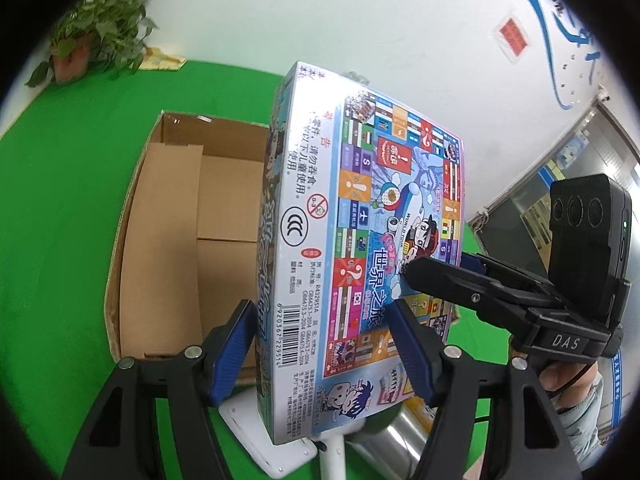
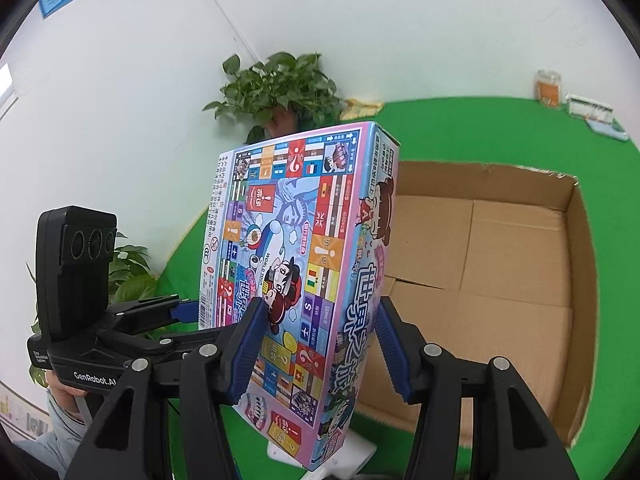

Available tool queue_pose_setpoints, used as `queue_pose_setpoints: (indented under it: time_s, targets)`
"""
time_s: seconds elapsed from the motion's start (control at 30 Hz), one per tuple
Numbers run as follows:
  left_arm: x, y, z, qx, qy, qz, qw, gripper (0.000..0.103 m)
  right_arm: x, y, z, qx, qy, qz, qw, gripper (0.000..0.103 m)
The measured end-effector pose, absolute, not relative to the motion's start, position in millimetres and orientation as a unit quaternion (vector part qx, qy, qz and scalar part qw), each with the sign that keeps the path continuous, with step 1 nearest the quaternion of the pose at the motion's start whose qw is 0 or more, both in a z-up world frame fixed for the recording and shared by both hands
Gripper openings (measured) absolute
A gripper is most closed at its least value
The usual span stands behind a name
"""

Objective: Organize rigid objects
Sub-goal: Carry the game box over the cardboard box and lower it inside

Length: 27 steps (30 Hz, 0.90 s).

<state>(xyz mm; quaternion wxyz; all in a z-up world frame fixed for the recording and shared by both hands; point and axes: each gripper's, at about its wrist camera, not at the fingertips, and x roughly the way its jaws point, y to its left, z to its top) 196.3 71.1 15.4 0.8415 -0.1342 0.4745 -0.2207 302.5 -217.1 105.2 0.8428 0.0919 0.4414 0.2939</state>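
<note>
Both grippers are tilting downward, pinching a board game box (image 1: 360, 240) upright just beside the open cardboard box (image 1: 168, 240): the left gripper (image 1: 320, 348) clamping one long edge, the right gripper (image 2: 316, 344) clamping the opposite edge.

Left wrist view: looks forward and down along its own jaws, very close to the game box (image 1: 360, 220), with the right gripper (image 1: 412, 276) at its right.
Right wrist view: same downward slant, equally close, with the left gripper (image 2: 188, 312) at its left.
Shared: game box, cardboard box (image 1: 168, 220), green worktop (image 1: 60, 200), plant (image 1: 100, 32).
</note>
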Motion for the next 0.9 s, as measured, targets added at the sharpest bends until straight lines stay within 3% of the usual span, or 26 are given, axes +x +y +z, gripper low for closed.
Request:
queue_pose_setpoints:
  time_s: [0.4, 0.5, 0.63, 0.9]
  targets:
    - [239.3, 59.9, -48.9, -0.124, 0.542, -0.169, 0.814, 0.068, 372.5, -211.2, 3.3, 0.124, 0.520, 0.315, 0.785, 0.053]
    - [243.0, 49.1, -54.0, -0.097, 0.551, -0.155, 0.814, 0.066, 380.8, -213.0, -14.7, 0.129, 0.531, 0.312, 0.777, 0.053]
    - [246.4, 32.3, -59.9, -0.046, 0.561, -0.137, 0.815, 0.056, 383.5, -211.8, -41.5, 0.104, 0.556, 0.282, 0.775, 0.051]
    - [243.2, 21.6, -52.9, -0.022, 0.558, -0.120, 0.821, 0.056, 378.3, -205.0, -66.7, 0.089, 0.585, 0.264, 0.762, 0.046]
